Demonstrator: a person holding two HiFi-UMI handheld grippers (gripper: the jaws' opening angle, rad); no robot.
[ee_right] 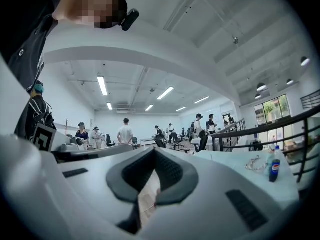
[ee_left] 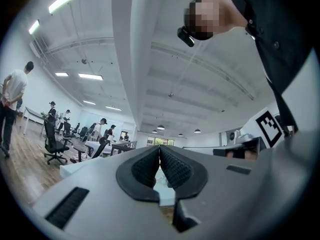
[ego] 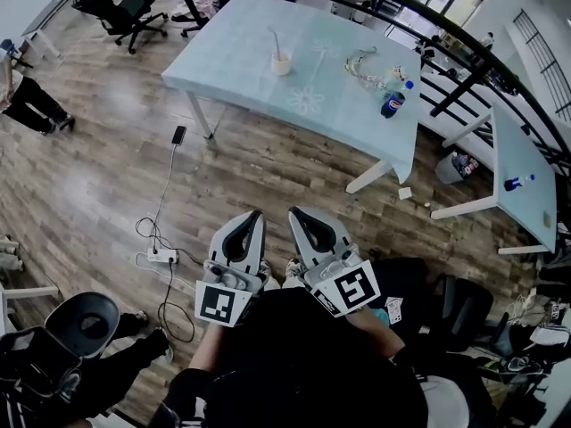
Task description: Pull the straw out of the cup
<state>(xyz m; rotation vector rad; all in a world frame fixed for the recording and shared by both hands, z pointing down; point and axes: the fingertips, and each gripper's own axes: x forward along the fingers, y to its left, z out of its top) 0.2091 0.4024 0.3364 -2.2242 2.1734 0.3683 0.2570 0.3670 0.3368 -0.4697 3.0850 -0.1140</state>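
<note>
A pale cup [ego: 282, 61] with a thin straw [ego: 276, 41] standing in it sits on the light blue table [ego: 232, 56], far ahead of me across the wooden floor. Both grippers are held close to my body, well short of the table. The left gripper [ego: 257, 214] has its jaws together with nothing between them; its tips also meet in the left gripper view [ee_left: 159, 149]. The right gripper [ego: 294, 212] is beside it, likewise shut and empty, and its tips meet in the right gripper view [ee_right: 154, 150].
A cola bottle [ego: 393, 102] and a clear tangled item [ego: 364, 68] lie on the table's right part. A second table [ego: 522, 163] stands at the right by a black railing [ego: 464, 56]. Cables and a power strip [ego: 162, 257] lie on the floor; an office chair [ego: 125, 12] and people stand around.
</note>
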